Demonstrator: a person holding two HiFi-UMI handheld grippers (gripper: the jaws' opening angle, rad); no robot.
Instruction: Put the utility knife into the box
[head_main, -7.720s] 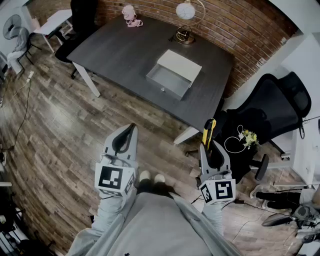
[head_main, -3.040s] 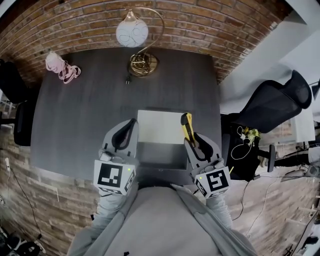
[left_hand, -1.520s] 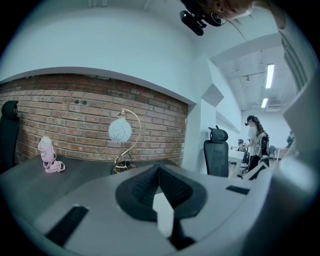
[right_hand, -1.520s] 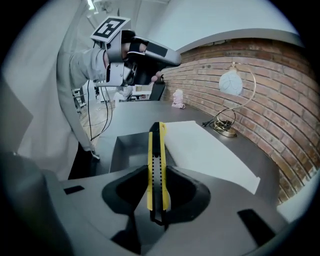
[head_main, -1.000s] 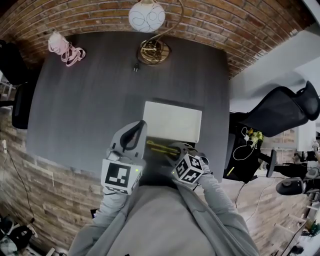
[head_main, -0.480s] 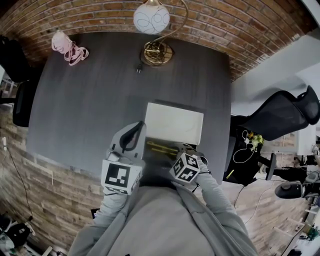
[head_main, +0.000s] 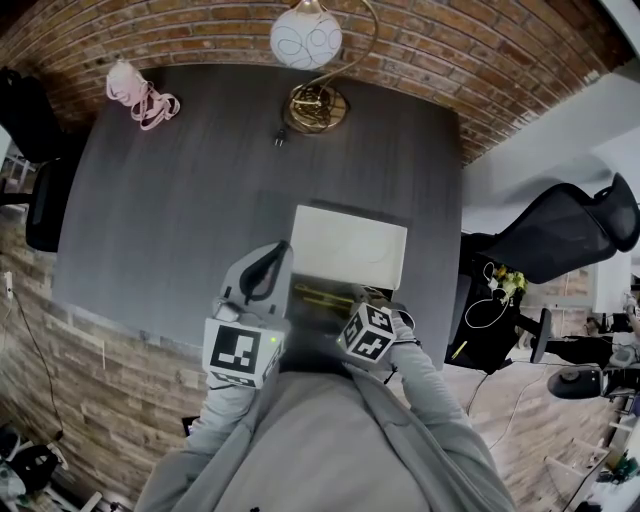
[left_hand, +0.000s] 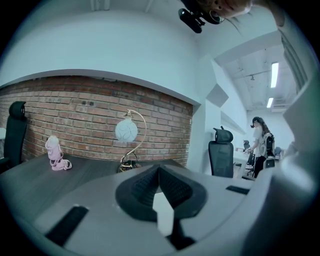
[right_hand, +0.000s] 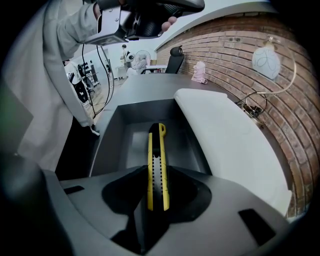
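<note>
The utility knife (right_hand: 156, 160) is yellow and black, and my right gripper (right_hand: 156, 184) is shut on its rear half. Its tip reaches out over the grey inside of the open box (right_hand: 131, 142). In the head view the right gripper (head_main: 348, 301) points left across the box (head_main: 318, 318), with the knife (head_main: 322, 296) lying crosswise inside its walls. Whether the knife touches the box floor I cannot tell. The box's white lid (head_main: 348, 246) lies behind the opening. My left gripper (head_main: 268, 254) hovers at the box's left edge, shut and empty, as the left gripper view (left_hand: 159, 172) also shows.
The box sits near the front edge of a dark grey table (head_main: 180, 190). A brass lamp with a white globe (head_main: 306, 40) and a pink object (head_main: 140, 92) stand at the back by a brick wall. A black office chair (head_main: 565, 230) is at the right.
Over the earlier frames I came up to the table, and the right gripper turned from pointing forward to pointing left, bringing the knife down into the box. In the last half second it barely moved.
</note>
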